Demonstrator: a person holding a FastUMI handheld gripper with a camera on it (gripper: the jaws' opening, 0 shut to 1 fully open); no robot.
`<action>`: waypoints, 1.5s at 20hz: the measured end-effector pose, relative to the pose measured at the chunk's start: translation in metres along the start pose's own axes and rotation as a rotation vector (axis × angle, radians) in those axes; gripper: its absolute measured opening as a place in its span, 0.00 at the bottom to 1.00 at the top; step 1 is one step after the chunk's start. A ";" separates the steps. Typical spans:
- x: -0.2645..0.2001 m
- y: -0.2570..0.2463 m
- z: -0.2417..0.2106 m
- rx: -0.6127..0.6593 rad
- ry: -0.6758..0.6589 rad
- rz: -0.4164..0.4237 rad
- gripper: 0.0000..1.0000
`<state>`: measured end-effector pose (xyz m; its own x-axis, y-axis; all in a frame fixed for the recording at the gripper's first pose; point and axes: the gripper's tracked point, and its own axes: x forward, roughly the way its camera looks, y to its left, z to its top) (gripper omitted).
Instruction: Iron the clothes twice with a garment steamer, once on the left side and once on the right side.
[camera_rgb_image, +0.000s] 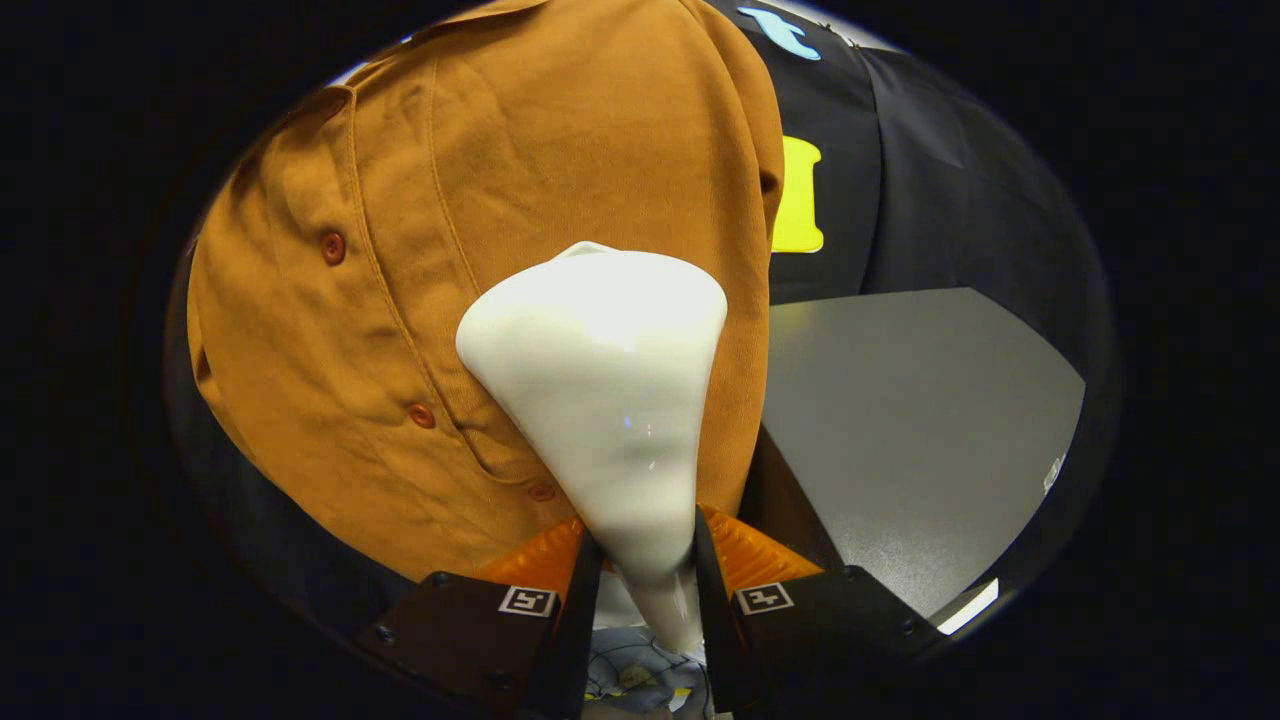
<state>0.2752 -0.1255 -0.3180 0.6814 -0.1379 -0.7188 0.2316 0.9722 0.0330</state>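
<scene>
1. Clamped in the claw (645, 560) is the narrow handle of the white garment steamer (600, 400); both fingers press on its sides, so it is firmly gripped.
2. From that grip the steamer's long axis runs straight ahead of the fingers, widening into a broad head that points away from the claw and toward the cloth.
3. Directly beyond the head hangs the brown shirt (480, 250), its button placket (385, 330) running down just to the left of the steamer; the head looks to be at or very near the fabric, though I cannot tell if it touches.
4. Off to the right lies the grey counter (920, 430), its near edge beside the shirt's hem.
5. My guess is a stroke along the shirt's right-hand panel is in hand.
</scene>
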 end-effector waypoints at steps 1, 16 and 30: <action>0.002 -0.002 -0.005 0.003 0.013 0.000 0.50; -0.026 -0.012 -0.012 0.022 -0.011 0.011 0.50; -0.127 0.084 0.085 -0.072 -0.348 0.164 0.50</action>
<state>0.2670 -0.0426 -0.1646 0.9028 -0.0238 -0.4294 0.0597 0.9957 0.0703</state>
